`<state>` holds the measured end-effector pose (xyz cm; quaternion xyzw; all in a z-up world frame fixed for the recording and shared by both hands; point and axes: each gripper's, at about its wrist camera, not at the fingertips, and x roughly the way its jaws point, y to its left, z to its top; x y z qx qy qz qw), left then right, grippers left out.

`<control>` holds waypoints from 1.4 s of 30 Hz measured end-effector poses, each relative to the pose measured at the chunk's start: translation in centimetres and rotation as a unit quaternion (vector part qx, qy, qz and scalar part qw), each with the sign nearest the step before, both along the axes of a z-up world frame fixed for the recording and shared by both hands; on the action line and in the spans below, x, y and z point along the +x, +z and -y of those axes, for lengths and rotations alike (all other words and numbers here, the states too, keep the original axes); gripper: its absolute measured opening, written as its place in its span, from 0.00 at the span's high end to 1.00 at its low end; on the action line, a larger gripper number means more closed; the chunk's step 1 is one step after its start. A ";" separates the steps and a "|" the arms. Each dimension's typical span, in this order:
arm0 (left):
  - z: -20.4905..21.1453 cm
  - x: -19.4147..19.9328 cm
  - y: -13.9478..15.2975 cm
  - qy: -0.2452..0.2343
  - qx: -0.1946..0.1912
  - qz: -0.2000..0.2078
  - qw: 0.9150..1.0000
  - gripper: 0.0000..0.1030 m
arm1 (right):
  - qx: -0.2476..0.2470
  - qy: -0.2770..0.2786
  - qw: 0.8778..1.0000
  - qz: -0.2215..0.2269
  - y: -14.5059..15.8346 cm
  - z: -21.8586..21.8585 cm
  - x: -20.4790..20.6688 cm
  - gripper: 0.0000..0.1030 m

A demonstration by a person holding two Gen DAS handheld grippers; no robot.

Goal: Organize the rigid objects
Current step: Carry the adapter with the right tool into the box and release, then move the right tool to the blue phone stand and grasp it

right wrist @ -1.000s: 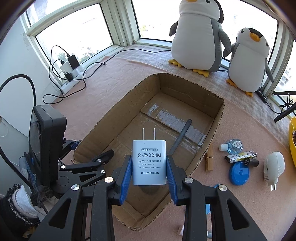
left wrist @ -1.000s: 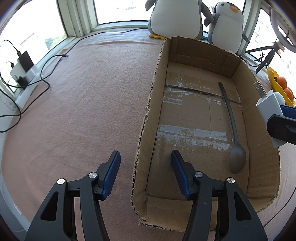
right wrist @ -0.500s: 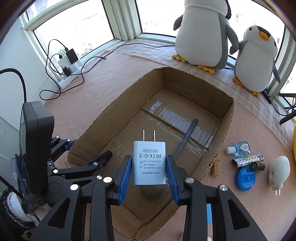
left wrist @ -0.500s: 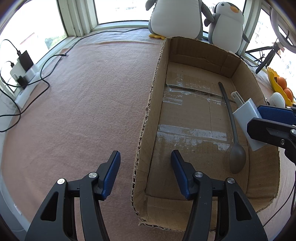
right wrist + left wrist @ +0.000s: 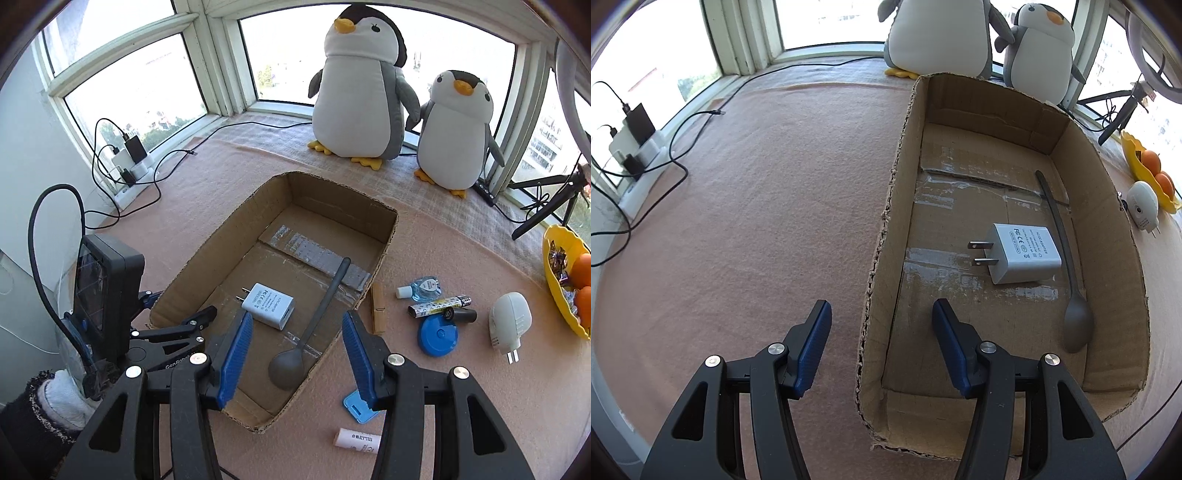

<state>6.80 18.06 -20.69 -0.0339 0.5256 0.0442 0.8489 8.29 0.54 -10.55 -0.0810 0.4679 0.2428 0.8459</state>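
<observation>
So we're partway through the tidy-up, by the look of it. Biggest thing on the desk is the cardboard box, open top, sitting in the middle on the pinkish cloth. Inside it so far: a long grey spoon lying along the side nearer the loose stuff, and the white charger flat on the box floor just beside the spoon's handle, label up. That's two items in, so we'd call it early days.

Still out on the desk beside the box: a white plug adapter, a blue round lid, a wooden clothespin right against the box wall, a small clear bottle, a battery, a little blue clip and a white tube near the bottom edge. All of those look like they still need to go in.

Our right gripper hangs over the near end of the box with nothing in it; its jaws have just been opening and stand apart, the charger lying clear below them. Our left gripper straddles the box's side wall, one finger inside and one outside, not pinching it and holding nothing
</observation>
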 end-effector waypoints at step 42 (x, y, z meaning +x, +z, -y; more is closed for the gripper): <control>0.0 0.2 0.0 -0.028 0.019 0.002 0.999 0.43 | 0.003 -0.202 0.979 0.028 -0.5 19.6 -1.4 0.53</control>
